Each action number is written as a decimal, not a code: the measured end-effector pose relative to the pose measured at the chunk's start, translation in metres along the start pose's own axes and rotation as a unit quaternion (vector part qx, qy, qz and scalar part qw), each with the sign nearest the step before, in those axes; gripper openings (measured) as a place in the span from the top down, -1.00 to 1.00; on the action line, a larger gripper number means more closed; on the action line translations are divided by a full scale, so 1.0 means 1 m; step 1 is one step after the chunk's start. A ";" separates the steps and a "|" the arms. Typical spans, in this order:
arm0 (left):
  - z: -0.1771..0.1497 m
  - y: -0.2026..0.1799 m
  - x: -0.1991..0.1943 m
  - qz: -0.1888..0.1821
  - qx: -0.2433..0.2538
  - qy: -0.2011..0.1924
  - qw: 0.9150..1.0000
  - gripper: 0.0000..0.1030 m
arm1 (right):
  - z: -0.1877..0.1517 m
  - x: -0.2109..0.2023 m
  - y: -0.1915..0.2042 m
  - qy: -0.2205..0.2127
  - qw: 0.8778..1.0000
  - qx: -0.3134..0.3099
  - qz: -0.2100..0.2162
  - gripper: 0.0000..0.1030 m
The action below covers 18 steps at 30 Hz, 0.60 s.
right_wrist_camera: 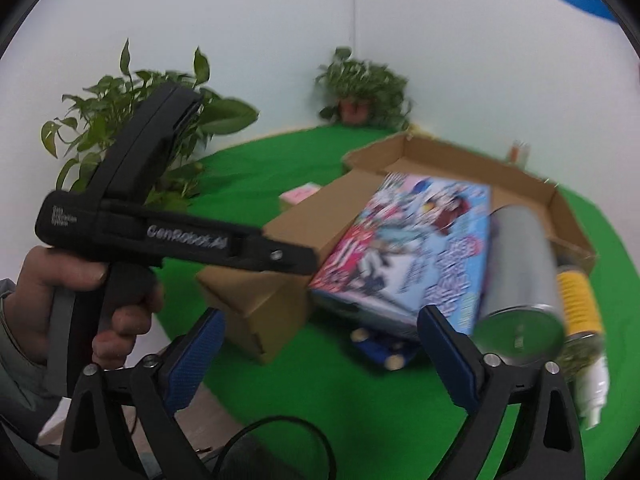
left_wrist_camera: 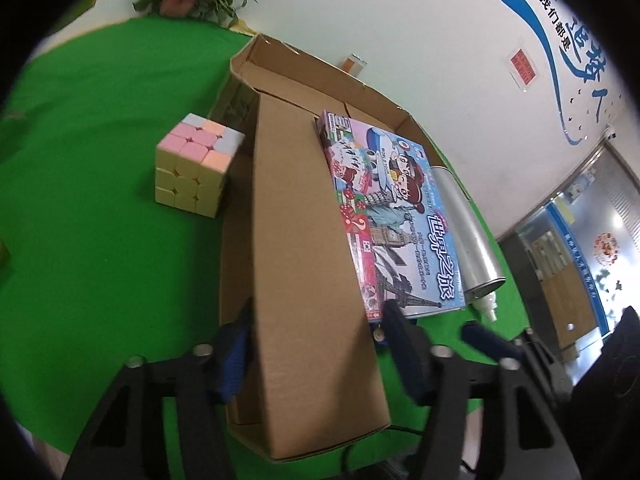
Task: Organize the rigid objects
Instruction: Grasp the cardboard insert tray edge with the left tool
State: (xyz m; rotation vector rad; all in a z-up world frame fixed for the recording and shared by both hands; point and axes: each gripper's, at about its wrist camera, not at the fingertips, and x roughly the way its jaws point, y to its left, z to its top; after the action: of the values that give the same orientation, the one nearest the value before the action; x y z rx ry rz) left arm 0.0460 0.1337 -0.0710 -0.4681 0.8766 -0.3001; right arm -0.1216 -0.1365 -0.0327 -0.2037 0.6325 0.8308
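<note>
An open cardboard box (left_wrist_camera: 304,240) lies on the green cloth. My left gripper (left_wrist_camera: 318,346) straddles the box's long folded side, and its pads look pressed on both faces. A colourful board game box (left_wrist_camera: 392,216) leans in the carton, with a silver can (left_wrist_camera: 468,232) along its right side. Left of the carton stands a pastel puzzle cube (left_wrist_camera: 196,164). My right gripper (right_wrist_camera: 320,348) is open in front of the game box (right_wrist_camera: 408,248), with nothing between its pads. A blue toy with wooden wheels (right_wrist_camera: 380,350) sits under the game box's near edge. The can (right_wrist_camera: 520,264) lies beside a yellow bottle (right_wrist_camera: 576,300).
The green cloth (left_wrist_camera: 100,260) covers a round table. Potted plants (right_wrist_camera: 360,92) (right_wrist_camera: 132,128) stand at its back by the white wall. A person's hand (right_wrist_camera: 60,292) holds the left gripper's handle. A black cable (right_wrist_camera: 280,432) loops near the table's front edge.
</note>
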 end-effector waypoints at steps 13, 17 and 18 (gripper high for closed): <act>-0.001 -0.009 -0.019 -0.068 0.030 -0.007 0.997 0.25 | 0.003 0.059 0.012 0.091 0.990 0.031 0.099 -0.25; 0.001 -0.032 -0.022 -0.073 0.094 -0.001 0.993 0.26 | -0.001 0.055 0.010 0.096 0.983 0.051 0.150 -0.25; 0.000 -0.034 -0.020 -0.063 0.103 0.005 0.993 0.25 | -0.002 0.056 0.009 0.096 0.980 0.058 0.163 -0.25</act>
State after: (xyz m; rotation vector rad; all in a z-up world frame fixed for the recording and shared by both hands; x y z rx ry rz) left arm 0.0321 0.1129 -0.0405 -0.3303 0.8160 -0.5050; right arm -0.1007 -0.0967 -0.0671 -0.0750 0.9090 1.0933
